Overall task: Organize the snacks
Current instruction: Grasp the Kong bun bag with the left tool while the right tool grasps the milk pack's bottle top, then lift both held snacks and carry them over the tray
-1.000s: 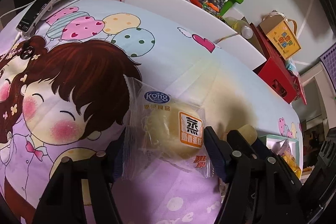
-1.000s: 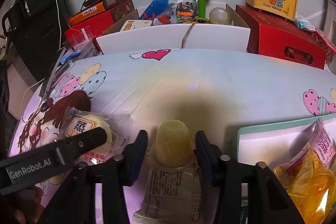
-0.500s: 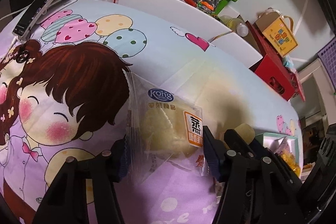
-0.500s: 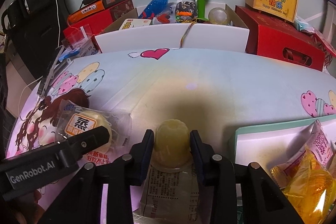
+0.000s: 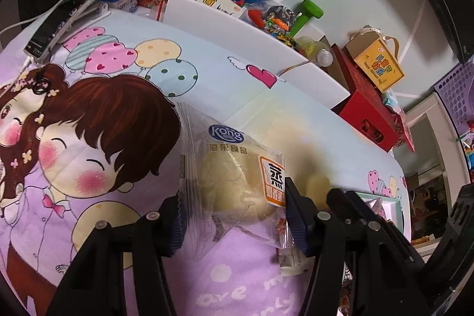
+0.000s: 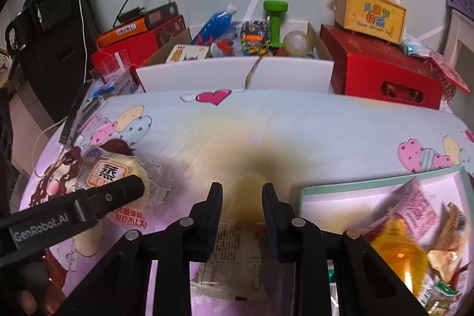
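Note:
A steamed cake in a clear wrapper (image 5: pixel 234 176) sits between the fingers of my left gripper (image 5: pixel 232 197). Its jaws are closing and the pads press into the wrapper's sides, just above the cartoon-print cloth. In the right wrist view the same cake (image 6: pixel 118 176) shows at the left behind a left finger (image 6: pixel 118 194). My right gripper (image 6: pixel 241 188) is closing its jaws on a pale yellow jelly cup (image 6: pixel 248 188), which is blurred between the pads. A flat printed sachet (image 6: pixel 234 253) lies under that gripper. A teal-rimmed white tray (image 6: pixel 355 182) to the right holds several snack packets (image 6: pixel 414 206).
A white open box (image 6: pixel 231 73) of toys and a green dumbbell stands at the cloth's far edge. A red box (image 6: pixel 382 73) with a yellow gift box (image 6: pixel 370 11) on it is at the far right. A phone on a stand (image 5: pixel 68 14) is at the far left.
Both pairs of jaws have narrowed onto their snacks. Both grippers have risen a little, and the cake packet has tilted up off the cloth.

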`<state>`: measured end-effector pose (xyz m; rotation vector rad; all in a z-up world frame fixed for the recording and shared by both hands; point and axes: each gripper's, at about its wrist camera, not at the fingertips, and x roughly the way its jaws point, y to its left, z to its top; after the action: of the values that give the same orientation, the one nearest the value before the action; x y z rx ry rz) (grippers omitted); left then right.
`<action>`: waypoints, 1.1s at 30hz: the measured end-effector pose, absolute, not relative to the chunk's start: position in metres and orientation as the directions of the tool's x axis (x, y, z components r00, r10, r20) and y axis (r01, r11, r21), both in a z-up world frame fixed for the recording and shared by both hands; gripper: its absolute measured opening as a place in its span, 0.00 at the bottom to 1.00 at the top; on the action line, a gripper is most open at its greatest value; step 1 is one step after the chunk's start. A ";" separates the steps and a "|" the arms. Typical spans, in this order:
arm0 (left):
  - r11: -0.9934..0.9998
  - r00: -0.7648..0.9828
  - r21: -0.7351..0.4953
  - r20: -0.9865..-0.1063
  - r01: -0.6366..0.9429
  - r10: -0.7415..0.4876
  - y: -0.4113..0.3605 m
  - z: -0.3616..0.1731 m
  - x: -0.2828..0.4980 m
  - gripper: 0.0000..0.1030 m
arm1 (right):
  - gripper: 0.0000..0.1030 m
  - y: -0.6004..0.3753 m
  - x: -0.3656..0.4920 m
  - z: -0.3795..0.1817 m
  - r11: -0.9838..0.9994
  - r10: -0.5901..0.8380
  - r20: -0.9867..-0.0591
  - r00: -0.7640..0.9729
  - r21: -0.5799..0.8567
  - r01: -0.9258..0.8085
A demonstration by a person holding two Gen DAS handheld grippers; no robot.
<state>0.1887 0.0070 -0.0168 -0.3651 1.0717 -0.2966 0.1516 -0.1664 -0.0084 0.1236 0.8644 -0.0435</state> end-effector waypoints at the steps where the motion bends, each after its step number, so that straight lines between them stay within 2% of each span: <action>1: 0.902 0.451 -0.426 -0.795 0.061 -0.406 0.007 -0.014 0.186 0.58 | 0.29 -0.166 0.149 -0.004 0.992 0.009 -0.758 0.652 0.087 0.087; 8: 0.911 0.465 -0.408 -0.797 0.057 -0.386 0.010 -0.004 0.179 0.58 | 0.29 -0.169 0.143 0.002 0.991 0.025 -0.751 0.660 0.107 0.084; 17: 0.912 0.449 -0.409 -0.813 0.014 -0.371 0.017 -0.018 0.185 0.58 | 0.31 -0.181 0.153 -0.013 0.981 0.049 -0.754 0.655 0.158 0.108; 21: 0.913 0.449 -0.407 -0.816 0.003 -0.365 0.019 -0.022 0.187 0.58 | 0.35 -0.184 0.158 -0.019 0.975 0.062 -0.754 0.654 0.185 0.120; 24: 0.910 0.448 -0.414 -0.814 0.001 -0.370 0.020 -0.023 0.188 0.58 | 0.46 -0.180 0.161 -0.022 0.977 0.065 -0.756 0.651 0.179 0.111; 33: 0.904 0.437 -0.428 -0.815 -0.011 -0.381 0.022 -0.031 0.192 0.58 | 0.46 -0.180 0.182 -0.033 0.979 0.035 -0.824 0.565 0.141 0.146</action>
<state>0.1924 0.0218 -0.0314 -0.4013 1.1018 -0.2381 0.1819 -0.1802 -0.0330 0.2027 0.9698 -0.0663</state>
